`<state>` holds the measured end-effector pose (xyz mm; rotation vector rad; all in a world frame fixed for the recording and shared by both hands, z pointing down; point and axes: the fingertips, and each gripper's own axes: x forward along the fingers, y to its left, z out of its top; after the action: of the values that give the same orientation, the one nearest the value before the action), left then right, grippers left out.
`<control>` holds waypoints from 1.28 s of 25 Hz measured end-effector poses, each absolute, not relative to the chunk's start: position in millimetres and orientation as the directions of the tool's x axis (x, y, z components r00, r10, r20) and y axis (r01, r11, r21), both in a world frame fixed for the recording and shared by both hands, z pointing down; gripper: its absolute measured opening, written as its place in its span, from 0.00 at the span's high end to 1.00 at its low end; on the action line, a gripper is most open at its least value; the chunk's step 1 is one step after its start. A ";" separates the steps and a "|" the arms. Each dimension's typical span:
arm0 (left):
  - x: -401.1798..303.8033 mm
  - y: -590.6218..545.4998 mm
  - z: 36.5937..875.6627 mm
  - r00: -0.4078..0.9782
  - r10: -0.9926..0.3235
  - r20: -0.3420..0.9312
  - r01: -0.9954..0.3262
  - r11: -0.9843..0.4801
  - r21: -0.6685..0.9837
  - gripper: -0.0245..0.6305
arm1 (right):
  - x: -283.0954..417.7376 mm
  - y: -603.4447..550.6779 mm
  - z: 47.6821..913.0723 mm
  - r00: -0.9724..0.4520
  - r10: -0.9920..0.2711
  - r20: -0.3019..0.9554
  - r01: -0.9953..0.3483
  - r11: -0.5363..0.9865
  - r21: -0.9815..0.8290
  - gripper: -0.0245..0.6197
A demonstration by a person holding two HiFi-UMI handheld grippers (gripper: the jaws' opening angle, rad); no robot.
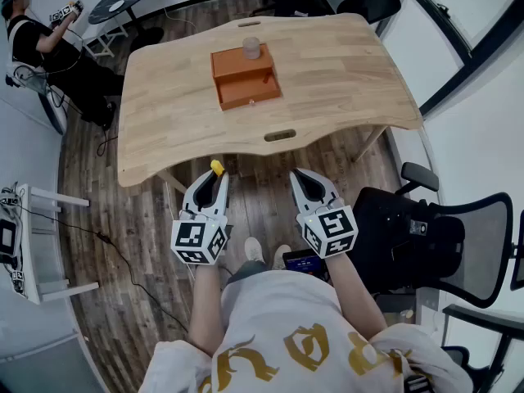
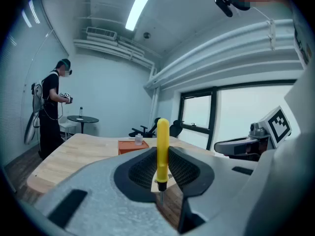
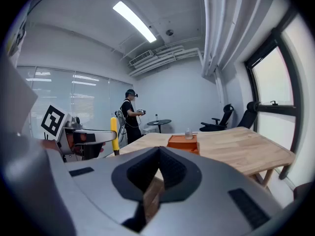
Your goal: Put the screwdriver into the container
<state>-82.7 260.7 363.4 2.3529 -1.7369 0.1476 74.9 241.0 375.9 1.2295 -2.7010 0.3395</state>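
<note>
**Head view.** A wooden table lay on the far side of the person. An orange container sat near its middle, with a small clear jar at the container's far edge. Both grippers were held off the table's near edge, well apart from the container. The left gripper carried the screwdriver, whose yellow handle showed at the jaw tips. The right gripper was to its right, its jaws drawn to a point. A second person sat at the far left, and a black chair stood at the right.

**Left gripper view.** The jaws were clamped on the screwdriver, which stood upright between the pads. Its handle pointed up and its metal tip pointed down. The container and jar appeared on the table far beyond the handle.

**Right gripper view.** The jaws were together with nothing between them. The left gripper and its screwdriver appeared at the left. The container stood on the table far ahead.
</note>
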 end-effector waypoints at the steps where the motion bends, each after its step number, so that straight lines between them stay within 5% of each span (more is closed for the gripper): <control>1: -81.9 263.2 362.8 0.301 -0.931 0.207 -0.953 -0.283 0.111 0.85 | 75.1 244.0 376.8 -0.651 -0.721 0.236 -0.757 0.637 -0.143 0.95; 32: -70.9 274.2 356.6 0.260 -0.952 0.160 -0.957 -0.231 0.175 0.85 | 104.8 247.7 362.7 -0.726 -0.682 0.090 -0.661 0.656 -0.365 0.95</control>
<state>-70.9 274.2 356.6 2.2941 -1.7787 0.0275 104.8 247.7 362.7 1.1805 -2.9081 0.6058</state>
